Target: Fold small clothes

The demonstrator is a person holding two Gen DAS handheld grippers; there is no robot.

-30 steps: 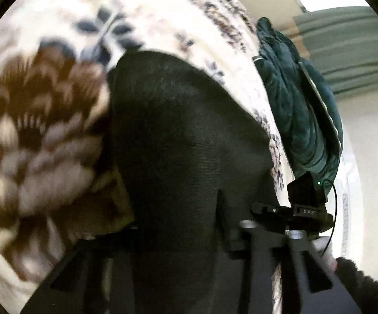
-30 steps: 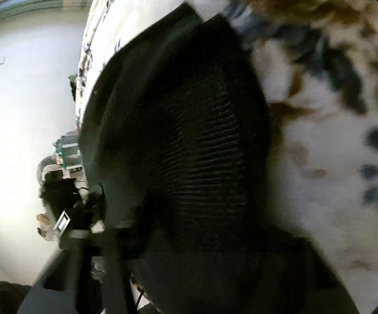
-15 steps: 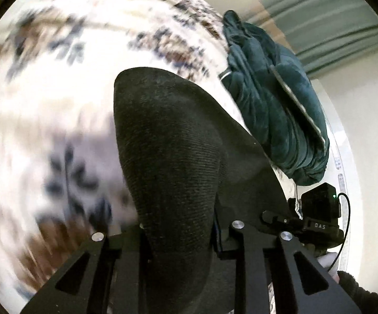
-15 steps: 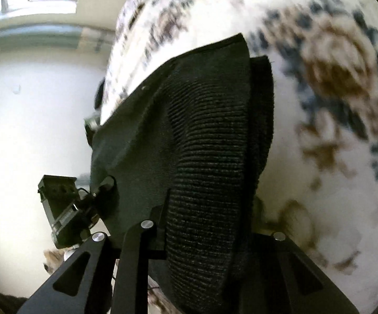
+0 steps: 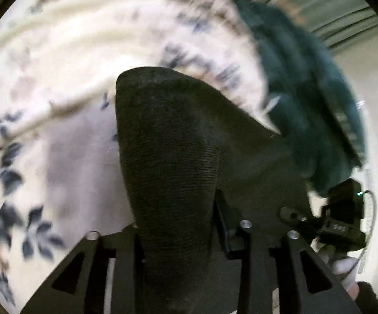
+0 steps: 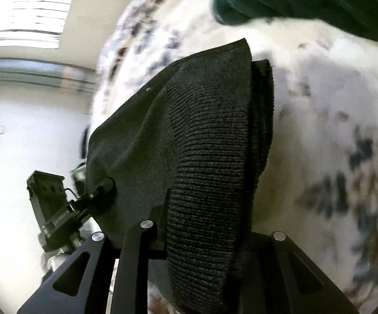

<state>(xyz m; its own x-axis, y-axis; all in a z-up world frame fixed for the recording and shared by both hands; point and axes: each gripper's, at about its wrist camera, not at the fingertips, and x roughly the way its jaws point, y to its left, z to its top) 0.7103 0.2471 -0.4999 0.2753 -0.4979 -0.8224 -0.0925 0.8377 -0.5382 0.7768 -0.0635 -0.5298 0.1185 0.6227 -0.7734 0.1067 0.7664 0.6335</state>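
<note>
The left gripper is clenched on one corner of the black knitted garment, and the cloth bulges out between its fingers and rises in front of the camera. In this view the floral blanket lies under the garment, strongly blurred. Half a second ago the brown and blue flowers were closer in the picture; now more of the pale blanket shows, so I judge that both grippers have been carrying the garment further across the bed. To the right lies a dark green blanket at the edge of the bed, nearer in the frame than before.

The right gripper grasps the other corner of the same garment. Here two layers of knit are visible, one edge just behind the other, so the cloth seems already doubled. The garment hangs stretched between the two tools, above the floral blanket, and I cannot tell whether its lower edge touches the surface. In the right view the left gripper shows at the far corner.

For the task this means the fold is in progress: the garment is lifted and held taut, and it must yet be laid down flat.
</note>
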